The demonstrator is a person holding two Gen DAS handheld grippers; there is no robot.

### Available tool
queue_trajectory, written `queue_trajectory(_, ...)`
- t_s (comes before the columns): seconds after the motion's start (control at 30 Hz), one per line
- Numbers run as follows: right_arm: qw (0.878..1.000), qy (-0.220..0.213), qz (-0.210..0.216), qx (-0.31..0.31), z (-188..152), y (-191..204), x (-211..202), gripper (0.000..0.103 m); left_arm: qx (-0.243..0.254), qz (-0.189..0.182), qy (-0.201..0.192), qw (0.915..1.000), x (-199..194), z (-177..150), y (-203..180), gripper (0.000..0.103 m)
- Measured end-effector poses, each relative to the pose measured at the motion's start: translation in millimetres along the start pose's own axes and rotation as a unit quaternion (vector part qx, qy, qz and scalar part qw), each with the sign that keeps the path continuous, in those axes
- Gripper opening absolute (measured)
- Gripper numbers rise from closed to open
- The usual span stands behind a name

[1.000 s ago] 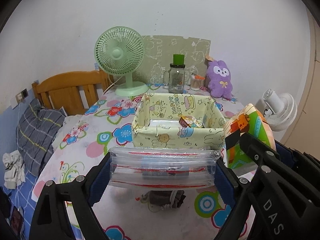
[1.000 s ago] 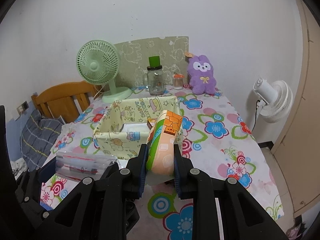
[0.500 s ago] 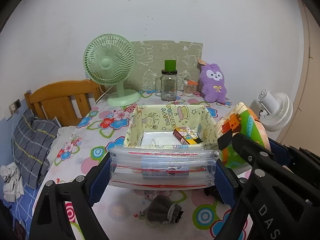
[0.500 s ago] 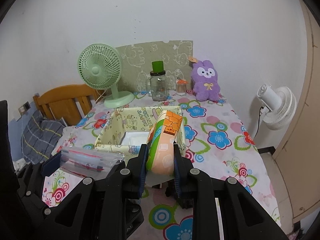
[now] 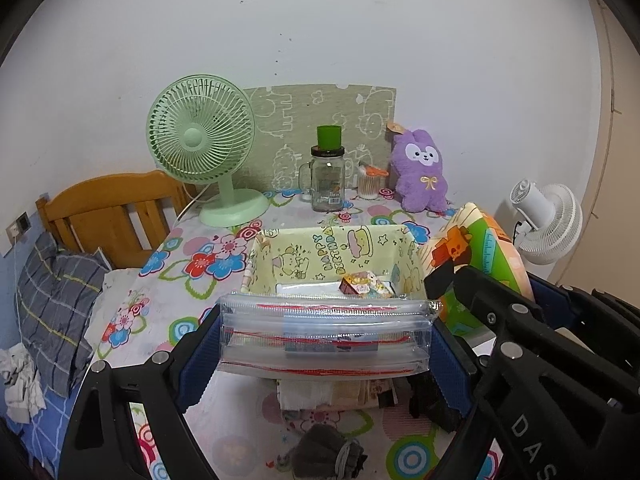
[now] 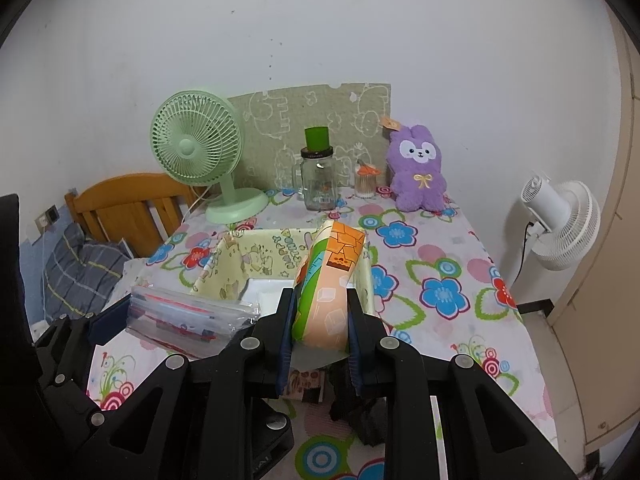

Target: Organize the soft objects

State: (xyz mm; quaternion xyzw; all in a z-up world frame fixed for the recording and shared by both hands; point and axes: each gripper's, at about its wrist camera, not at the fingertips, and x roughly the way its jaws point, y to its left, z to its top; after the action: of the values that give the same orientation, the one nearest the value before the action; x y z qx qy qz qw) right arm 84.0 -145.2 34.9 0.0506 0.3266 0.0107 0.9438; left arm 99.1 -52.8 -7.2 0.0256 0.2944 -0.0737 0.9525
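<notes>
My left gripper (image 5: 326,340) is shut on a clear plastic zip pouch (image 5: 324,334) with red lines, held wide between its blue pads above the table. My right gripper (image 6: 320,332) is shut on a soft orange and green tissue pack (image 6: 328,284), seen from the side in the left wrist view as the tissue pack (image 5: 476,252). Beyond both stands a yellow fabric storage box (image 5: 332,252) with cartoon print, holding a small printed packet (image 5: 362,284) and a white item. Folded cloths (image 5: 332,394) and a grey sock (image 5: 328,452) lie on the table under the pouch.
At the table's back stand a green fan (image 5: 204,144), a glass jar with a green cup (image 5: 328,176), a small cup (image 5: 370,184) and a purple plush rabbit (image 5: 420,176). A wooden headboard (image 5: 108,212) and pillow are left; a white fan (image 5: 548,224) is right.
Both grippers have drawn back and risen slightly with their loads. The box now looks farther away, and the cloths and sock on the table below have come into view.
</notes>
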Motion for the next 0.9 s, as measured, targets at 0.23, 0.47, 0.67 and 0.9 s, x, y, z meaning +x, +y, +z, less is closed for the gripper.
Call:
queue_trajectory(0.23,1.0,0.002,0.003,-0.004,16.7,-0.6,20.0,0.026,-0.002,-0.003,0.001,1.0,16.0,9.8,1.2,0.093)
queue_trajectory(0.47,1.0,0.002,0.011,-0.006,25.6,-2.8,37.9,0.026,-0.002,-0.001,0.003,1.0,30.2,18.4,2.5,0.093)
queue_trajectory(0.67,1.0,0.002,0.015,-0.008,32.1,-5.7,49.9,0.026,-0.002,-0.003,0.006,1.0,43.6,24.4,1.0,0.093)
queue_trajectory(0.9,1.0,0.005,0.018,-0.008,37.4,-7.1,67.2,0.026,-0.002,-0.008,0.009,0.9999,60.7,29.4,3.0,0.093)
